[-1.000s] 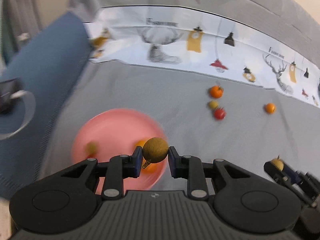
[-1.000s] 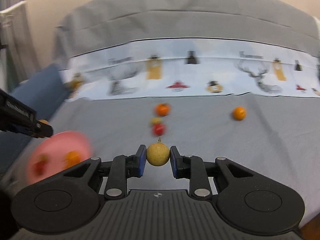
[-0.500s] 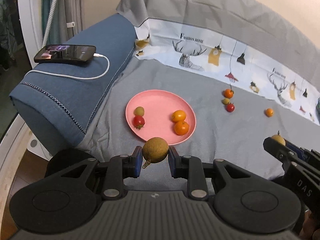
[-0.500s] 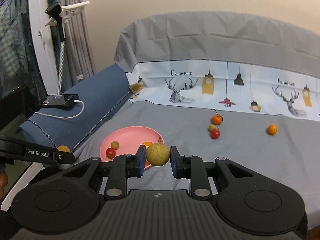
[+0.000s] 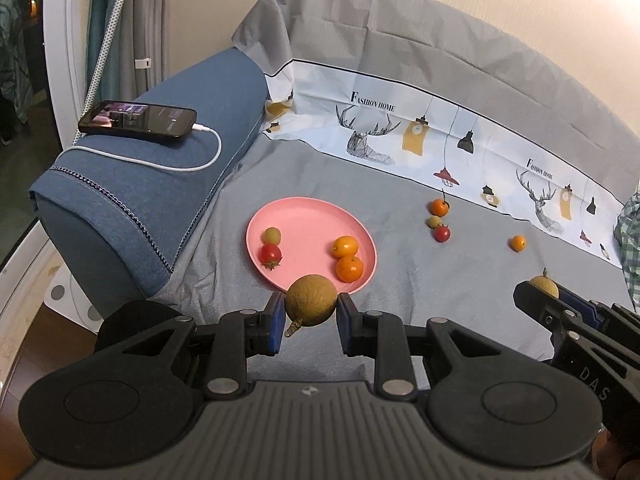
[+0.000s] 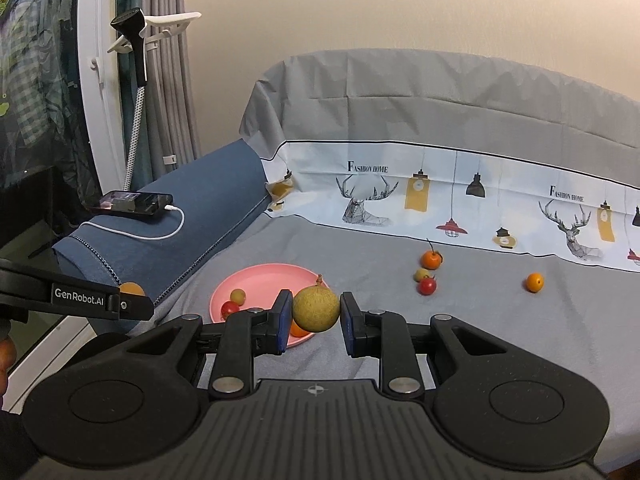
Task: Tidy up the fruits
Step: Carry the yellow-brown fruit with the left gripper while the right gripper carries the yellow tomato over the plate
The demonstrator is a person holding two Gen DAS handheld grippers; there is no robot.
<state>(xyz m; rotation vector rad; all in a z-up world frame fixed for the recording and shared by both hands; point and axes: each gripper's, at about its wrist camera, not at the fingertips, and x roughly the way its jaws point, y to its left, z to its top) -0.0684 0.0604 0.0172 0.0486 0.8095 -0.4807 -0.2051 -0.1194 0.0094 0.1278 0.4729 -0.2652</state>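
My left gripper (image 5: 311, 316) is shut on a round brown longan (image 5: 311, 299), held just short of the near rim of the pink plate (image 5: 304, 222). On the plate lie a green grape (image 5: 272, 234), a red cherry tomato (image 5: 271, 255) and two small oranges (image 5: 349, 268). My right gripper (image 6: 315, 312) is shut on a second yellowish-brown longan (image 6: 316, 308), above the plate's (image 6: 260, 280) right edge. Loose on the grey sofa cover sit an orange with a stem (image 6: 431, 259), a green grape (image 6: 421, 274), a red tomato (image 6: 427, 286) and a lone small orange (image 6: 534, 282).
A blue armrest (image 5: 140, 184) stands left of the plate, carrying a phone (image 5: 138, 118) on a white cable. The printed white band (image 6: 460, 200) and the grey backrest close the far side. The right gripper's arm (image 5: 576, 320) shows at the lower right in the left wrist view.
Both grippers swung left and rose with their longans still held. The plate came from blurred at the left into plain view ahead; over the last half second both hands nearly settled.
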